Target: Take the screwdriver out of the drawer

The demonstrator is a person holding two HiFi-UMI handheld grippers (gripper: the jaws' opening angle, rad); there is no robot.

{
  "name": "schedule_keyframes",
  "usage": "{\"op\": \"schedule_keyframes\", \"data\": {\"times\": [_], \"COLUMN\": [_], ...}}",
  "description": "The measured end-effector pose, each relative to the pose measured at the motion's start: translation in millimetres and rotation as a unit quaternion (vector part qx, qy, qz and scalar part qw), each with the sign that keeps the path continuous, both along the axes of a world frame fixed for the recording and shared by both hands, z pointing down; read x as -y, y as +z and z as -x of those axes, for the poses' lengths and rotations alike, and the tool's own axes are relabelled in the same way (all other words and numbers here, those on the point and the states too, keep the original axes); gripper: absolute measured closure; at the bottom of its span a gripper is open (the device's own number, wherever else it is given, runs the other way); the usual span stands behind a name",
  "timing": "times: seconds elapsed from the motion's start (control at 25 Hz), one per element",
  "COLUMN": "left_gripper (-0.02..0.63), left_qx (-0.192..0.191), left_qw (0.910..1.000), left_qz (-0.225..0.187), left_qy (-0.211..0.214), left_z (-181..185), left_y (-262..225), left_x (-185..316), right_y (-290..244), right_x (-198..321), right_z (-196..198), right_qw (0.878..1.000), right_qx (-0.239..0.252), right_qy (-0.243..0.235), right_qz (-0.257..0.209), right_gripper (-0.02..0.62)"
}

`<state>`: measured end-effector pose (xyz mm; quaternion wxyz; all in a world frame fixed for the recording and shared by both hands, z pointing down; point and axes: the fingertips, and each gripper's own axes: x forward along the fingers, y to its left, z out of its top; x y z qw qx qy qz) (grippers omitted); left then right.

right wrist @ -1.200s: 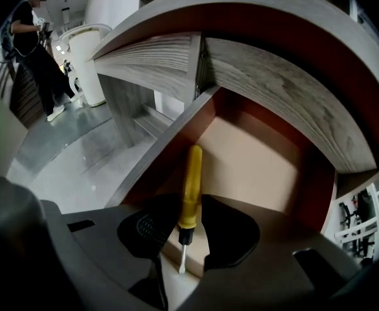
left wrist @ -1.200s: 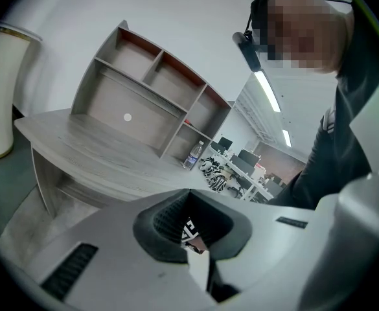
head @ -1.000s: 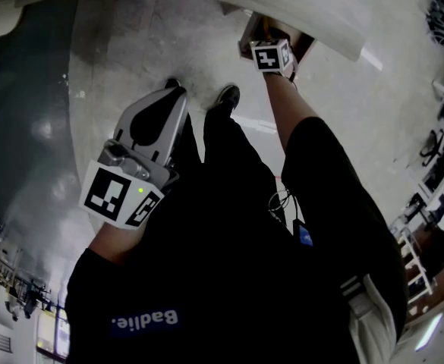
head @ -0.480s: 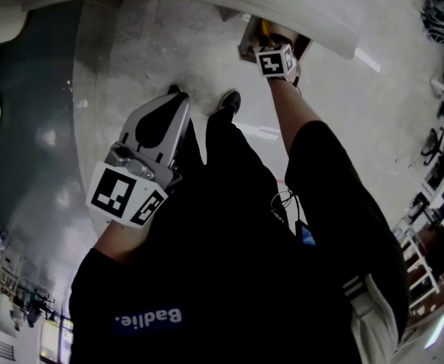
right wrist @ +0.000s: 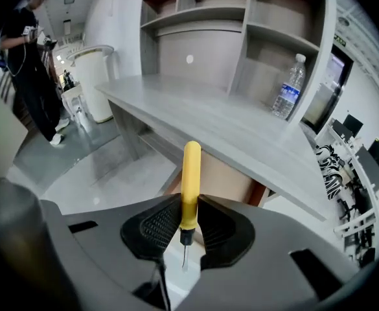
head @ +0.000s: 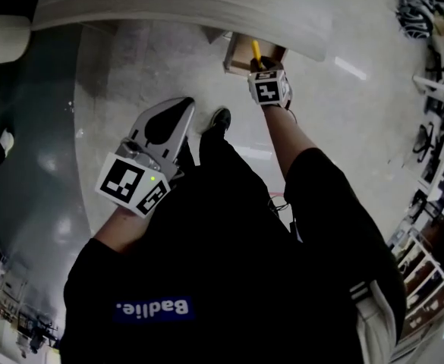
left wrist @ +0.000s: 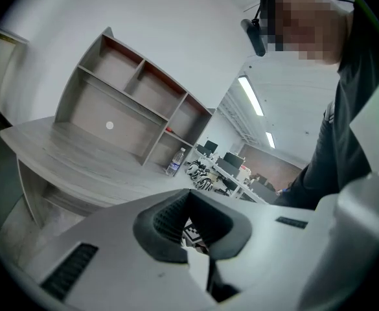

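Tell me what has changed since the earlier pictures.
The right gripper has just been closing its jaws on the screwdriver and has lifted it up from the drawer. The left gripper stays shut and empty, and the drawer stays open.

Both arms reach forward, a tool in each hand.
The left tool [left wrist: 189,198] points almost level beside the body, its jaws together with nothing between them. The right arm [head: 286,139] stretches farther ahead. The right tool [right wrist: 189,206] tips steeply down, and its jaws have just been closing and clamp a screwdriver [right wrist: 190,173].
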<state>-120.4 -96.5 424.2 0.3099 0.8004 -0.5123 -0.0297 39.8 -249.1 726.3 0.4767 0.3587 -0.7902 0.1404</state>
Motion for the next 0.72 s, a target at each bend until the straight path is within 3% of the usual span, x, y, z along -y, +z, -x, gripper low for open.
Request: {"op": "schedule_keyframes", "data": {"times": [0.36, 0.72], "left_gripper": [0.609, 0.609], "left_qx": [-0.002, 0.002], "left_qw": [0.9975, 0.9923], "left_qz": [-0.046, -0.070], "left_qy": [0.053, 0.102], "left_z": [-19, -46], "left_y": [-44, -71], "left_x": [11, 13], "right_y": [-102, -214], "right_x": [-26, -49], "right_z": [4, 14], "right_qw": [0.993, 0.965], "right_qx": [0.101, 0.249], "right_qy": [0.053, 0.074], "right_qz": [-0.014, -0.025], "right_gripper": [0.497, 0.497]}}
